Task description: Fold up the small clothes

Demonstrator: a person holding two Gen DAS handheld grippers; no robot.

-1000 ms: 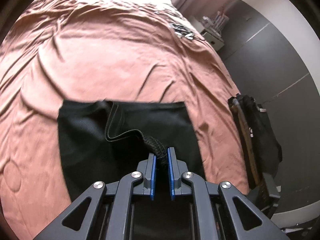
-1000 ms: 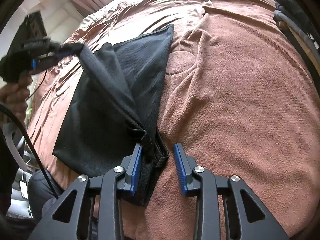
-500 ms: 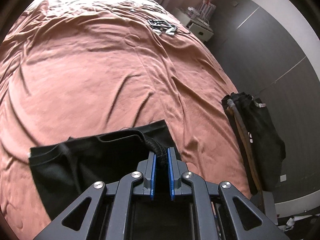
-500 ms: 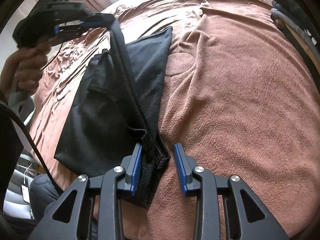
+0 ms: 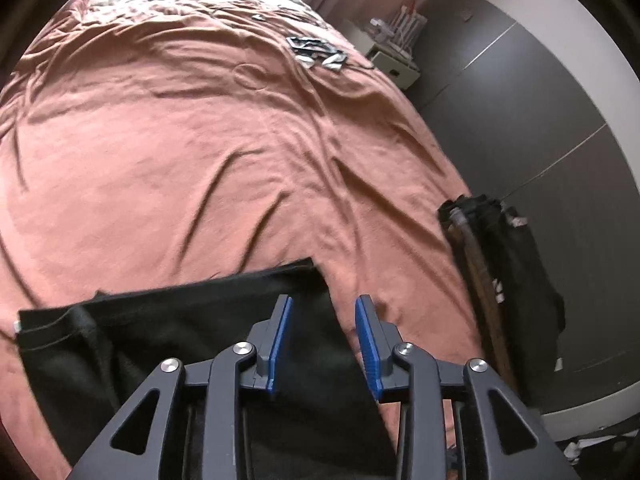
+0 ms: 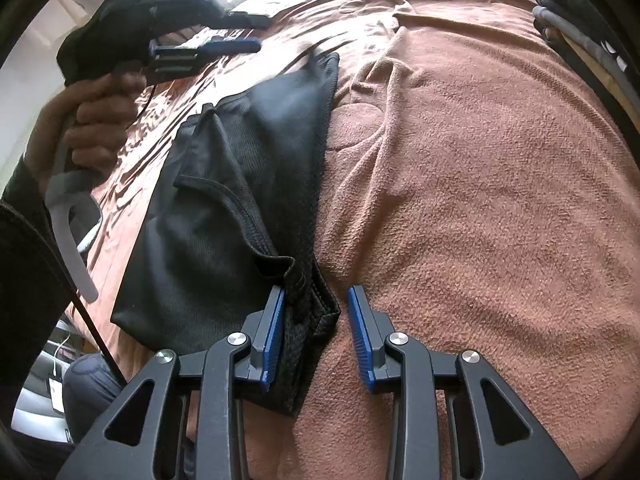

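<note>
A black garment lies folded on the pink bedspread. My left gripper hovers just above its right edge. The jaws are opening and the pads touch nothing; the cloth lies flat below them. In the right wrist view that left gripper hangs over the garment's far end, held by a hand. My right gripper rests at the near corner of the garment. The thick hem sits between its jaws against the left pad, with the right pad clear of it.
Dark clothes hang over a rack beside the bed's right edge, and show again as dark clothes in the right wrist view. A white nightstand stands past the far corner. A small patterned item lies far up the bed.
The left gripper carried the garment's hem across over the rest of the cloth, then opened and let it drop flat. The right gripper stayed still.
</note>
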